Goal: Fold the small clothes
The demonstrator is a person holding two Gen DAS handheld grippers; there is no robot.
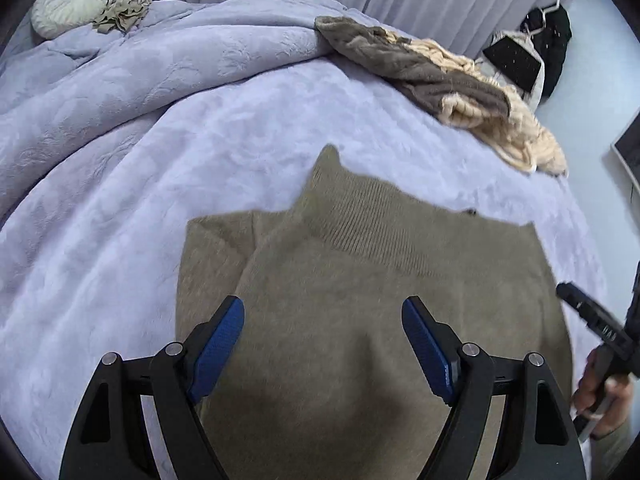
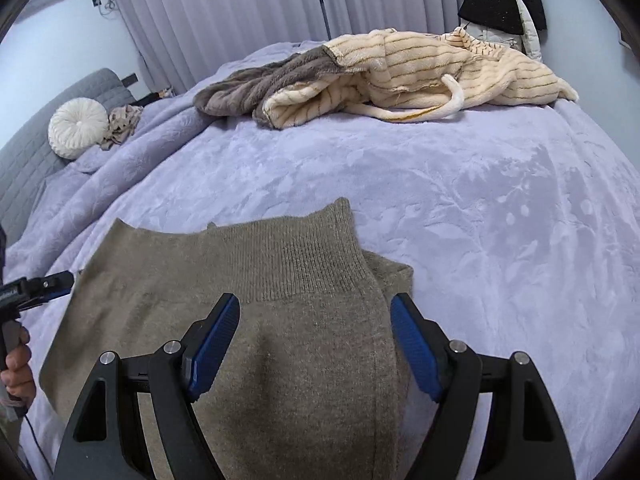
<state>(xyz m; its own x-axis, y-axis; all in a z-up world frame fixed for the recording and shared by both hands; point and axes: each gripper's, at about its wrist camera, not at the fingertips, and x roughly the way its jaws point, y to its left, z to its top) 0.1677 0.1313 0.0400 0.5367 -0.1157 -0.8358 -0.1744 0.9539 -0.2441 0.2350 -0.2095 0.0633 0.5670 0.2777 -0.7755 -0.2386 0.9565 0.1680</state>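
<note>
Sweater [image 2: 280,320] edges free — bedspread [image 2: 480,240] around.

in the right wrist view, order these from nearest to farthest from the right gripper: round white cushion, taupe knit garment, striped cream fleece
1. taupe knit garment: right under the open right gripper, spread on the lilac bedspread.
2. striped cream fleece: bunched at the far edge of the bed, up and to the right.
3. round white cushion: far left, by the grey headboard; slightly farther than the fleece, though close to call.

Both grippers: black plastic arms w/ silver round screws, ribbed blue pads [image 1: 221,348]. Right hand [image 1: 604,404]: beige sleeve cuff. Thin black cable [image 2: 38,446].
</note>
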